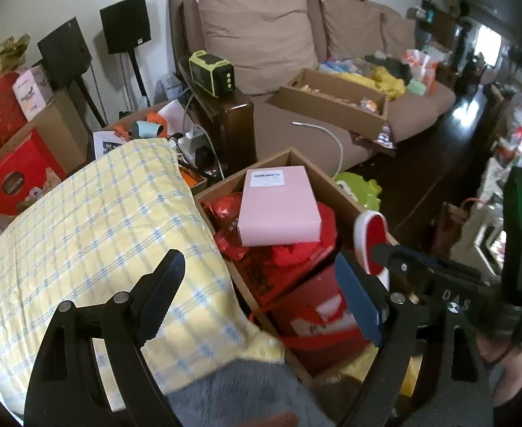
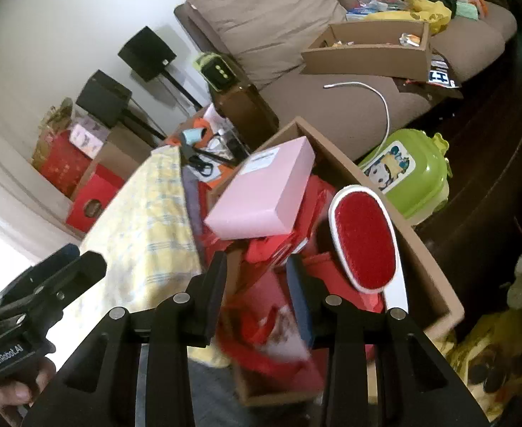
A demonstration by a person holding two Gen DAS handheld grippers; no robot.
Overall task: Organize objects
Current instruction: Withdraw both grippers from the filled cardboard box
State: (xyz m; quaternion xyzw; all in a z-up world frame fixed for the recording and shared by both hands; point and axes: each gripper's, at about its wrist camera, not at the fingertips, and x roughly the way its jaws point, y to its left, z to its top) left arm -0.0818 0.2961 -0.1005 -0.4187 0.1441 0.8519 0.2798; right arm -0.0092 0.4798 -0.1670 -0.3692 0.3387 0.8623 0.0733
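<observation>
Black gripper fingers fill the bottom of both views: the left gripper (image 1: 261,284) stands wide open with nothing between its jaws, poised over the seam where a cushion meets a box, while the right gripper (image 2: 257,284) has its jaws set narrowly apart above red packaging, and I cannot tell whether the pads press on anything. Farther back, a brown sofa (image 1: 296,35) spans the room, carrying a shallow cardboard tray (image 1: 332,99), a white cable (image 1: 328,135) and a heap of mixed clutter. Just beside the left gripper lies a yellow checked cushion (image 1: 100,231), its edge touching the wall of an open cardboard box (image 2: 385,192) that sits in front of the sofa. Inside that box, red bags and wrappers (image 1: 289,259) are piled up, with a pink box (image 1: 278,206) bearing a white label resting tilted on top of them. A lint brush (image 2: 364,242) with a red pad and white frame leans against the box's right wall, handle towards the right gripper. A lime-green plastic case (image 2: 410,174) with a cartoon sticker sits on the dark floor just outside the box. A green-and-black portable device (image 1: 212,71) stands on the sofa's wooden armrest.
</observation>
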